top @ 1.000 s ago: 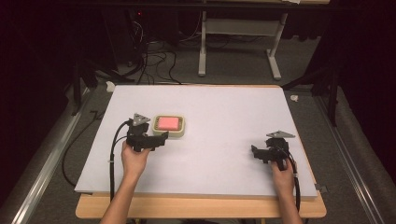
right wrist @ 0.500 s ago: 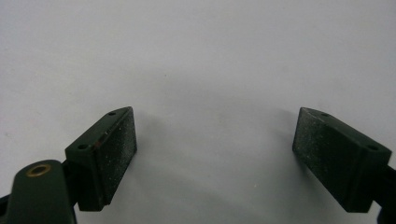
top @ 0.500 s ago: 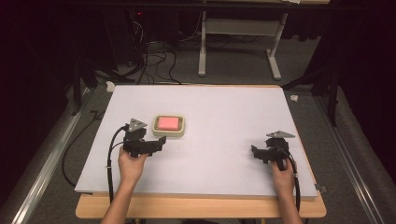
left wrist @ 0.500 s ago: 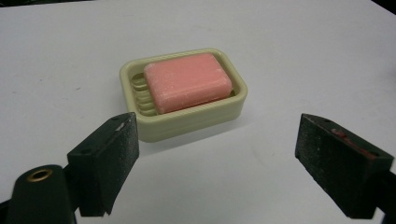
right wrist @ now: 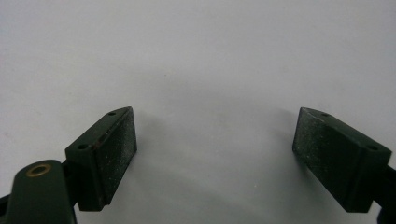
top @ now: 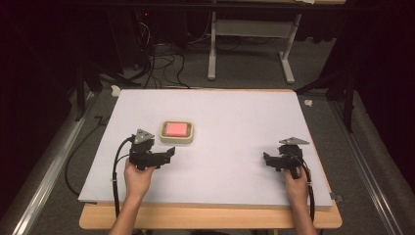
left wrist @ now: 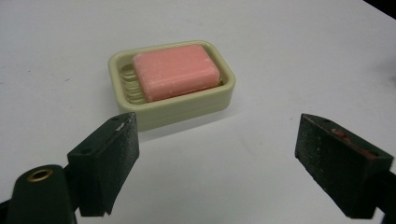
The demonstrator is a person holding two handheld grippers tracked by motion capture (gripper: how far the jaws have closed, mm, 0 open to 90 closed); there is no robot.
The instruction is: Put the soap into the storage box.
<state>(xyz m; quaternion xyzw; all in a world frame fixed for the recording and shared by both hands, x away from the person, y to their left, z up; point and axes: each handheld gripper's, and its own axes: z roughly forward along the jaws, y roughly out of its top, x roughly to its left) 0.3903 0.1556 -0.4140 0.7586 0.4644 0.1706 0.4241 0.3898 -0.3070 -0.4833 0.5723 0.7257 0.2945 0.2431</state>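
The fingers (left wrist: 105, 165) of the left gripper (left wrist: 217, 163) stand wide apart, released, with bare table between them; their black pads look grainy and flat-faced. The right gripper (right wrist: 215, 158) is likewise spread, its fingers (right wrist: 102, 156) holding nothing over plain white surface.

Just ahead of the left gripper sits a soap dish (left wrist: 187, 106), resting on the table (left wrist: 289, 56) and apart from both fingers. In the high view the soap dish (top: 167, 139) lies left of centre, near the left gripper (top: 169, 152) and well apart from the right gripper (top: 266, 159).

The dish is a pale cream rounded rectangle, smooth and probably plastic, with a raised rim and ribbed slats showing inside at one end. On it lies a pink bar of soap (left wrist: 175, 71), matte, slightly speckled, with softened corners. The bar's long axis follows the dish's; in the high view both run across the table, left to right, lying flat. The bar sits closer to one end, leaving the ribs uncovered at the other.
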